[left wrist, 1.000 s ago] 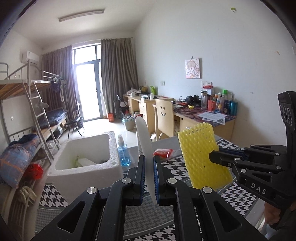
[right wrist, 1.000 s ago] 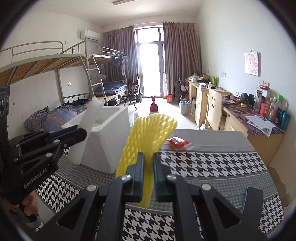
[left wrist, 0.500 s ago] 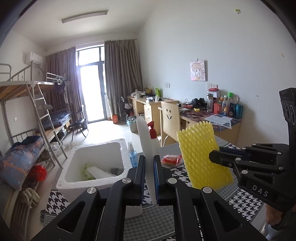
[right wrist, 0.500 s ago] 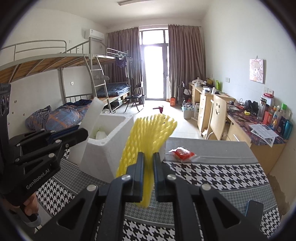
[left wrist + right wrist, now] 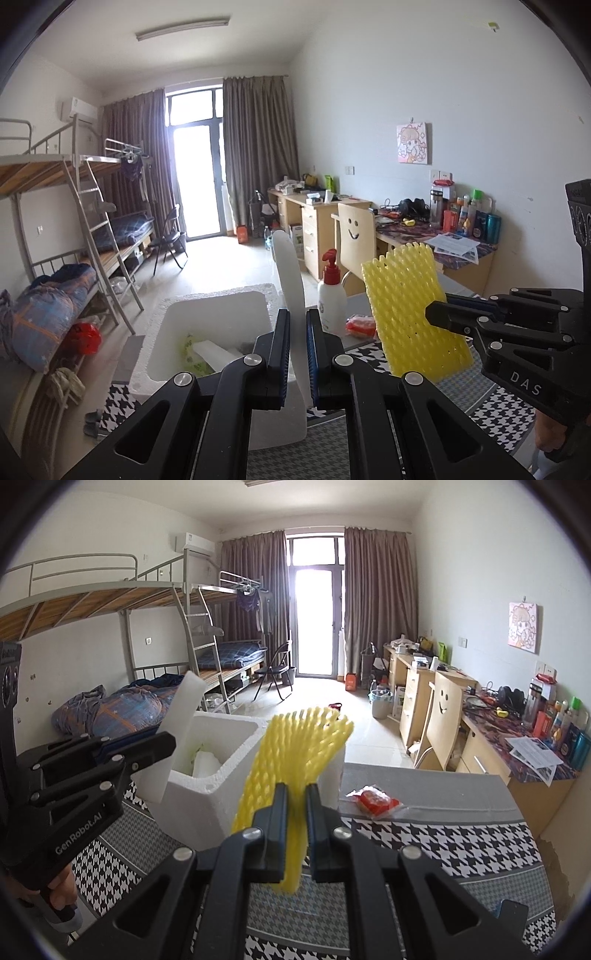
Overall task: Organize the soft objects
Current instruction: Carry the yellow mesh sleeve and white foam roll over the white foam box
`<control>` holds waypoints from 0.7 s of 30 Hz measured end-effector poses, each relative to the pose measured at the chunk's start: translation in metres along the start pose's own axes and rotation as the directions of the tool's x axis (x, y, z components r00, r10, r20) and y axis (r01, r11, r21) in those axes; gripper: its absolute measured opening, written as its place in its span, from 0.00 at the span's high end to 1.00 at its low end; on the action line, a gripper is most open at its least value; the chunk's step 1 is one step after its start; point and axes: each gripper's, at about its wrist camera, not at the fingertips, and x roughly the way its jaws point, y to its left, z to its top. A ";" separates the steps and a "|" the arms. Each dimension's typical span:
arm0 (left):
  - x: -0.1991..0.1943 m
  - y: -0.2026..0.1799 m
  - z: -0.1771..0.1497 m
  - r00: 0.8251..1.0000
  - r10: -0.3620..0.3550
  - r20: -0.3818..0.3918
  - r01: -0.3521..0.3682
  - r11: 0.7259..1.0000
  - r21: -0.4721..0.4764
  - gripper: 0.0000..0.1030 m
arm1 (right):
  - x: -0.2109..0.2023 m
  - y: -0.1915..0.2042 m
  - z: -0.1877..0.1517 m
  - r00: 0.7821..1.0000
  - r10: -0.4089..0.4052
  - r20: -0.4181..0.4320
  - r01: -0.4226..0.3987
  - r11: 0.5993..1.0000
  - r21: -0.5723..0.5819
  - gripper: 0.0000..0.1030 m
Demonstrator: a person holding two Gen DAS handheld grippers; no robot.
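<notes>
My left gripper point(image 5: 295, 314) is shut on a white foam slab point(image 5: 288, 266) that stands upright between its fingers. In the right wrist view the same gripper point(image 5: 162, 744) holds that slab point(image 5: 186, 716) over the near left corner of the white styrofoam box point(image 5: 199, 812). My right gripper point(image 5: 295, 788) is shut on a yellow foam net point(image 5: 299, 742), which fans upward from the jaws. Seen from the left wrist, the net point(image 5: 406, 306) hangs at the right gripper's point(image 5: 436, 314) tip, right of the box point(image 5: 173, 332). White foam pieces and something green lie inside the box.
A white pump bottle with a red top point(image 5: 330, 295) stands by the box's right side. A red packet point(image 5: 376, 799) lies on the houndstooth tablecloth point(image 5: 443, 842). Bunk beds line the left wall; desks and a chair point(image 5: 445, 705) line the right.
Both grippers have risen and drifted while keeping their grips, so the box's inside shows more. The pump bottle has come out from behind the white slab.
</notes>
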 end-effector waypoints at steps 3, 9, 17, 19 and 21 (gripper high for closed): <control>0.003 0.007 0.004 1.000 0.004 -0.004 -0.004 1.000 -0.016 0.91 | 0.002 0.001 0.001 1.000 0.003 0.003 -0.003 1.000 -0.005 0.88; 0.008 0.019 0.007 0.999 0.034 -0.018 -0.034 0.999 -0.038 0.91 | 0.013 0.000 0.008 1.000 0.015 -0.011 -0.015 1.000 -0.001 0.88; 0.022 0.036 0.006 0.997 0.064 -0.045 -0.066 0.996 -0.061 0.91 | 0.029 0.008 0.018 0.999 0.039 -0.031 -0.040 0.999 -0.018 0.88; 0.026 0.040 0.007 0.996 0.067 -0.055 -0.071 0.995 -0.070 0.91 | 0.032 0.011 0.022 0.999 0.042 -0.031 -0.043 0.999 -0.025 0.88; 0.030 0.045 0.007 0.996 0.070 -0.061 -0.074 0.994 -0.076 0.91 | 0.034 0.013 0.024 0.998 0.047 -0.032 -0.048 0.998 -0.029 0.88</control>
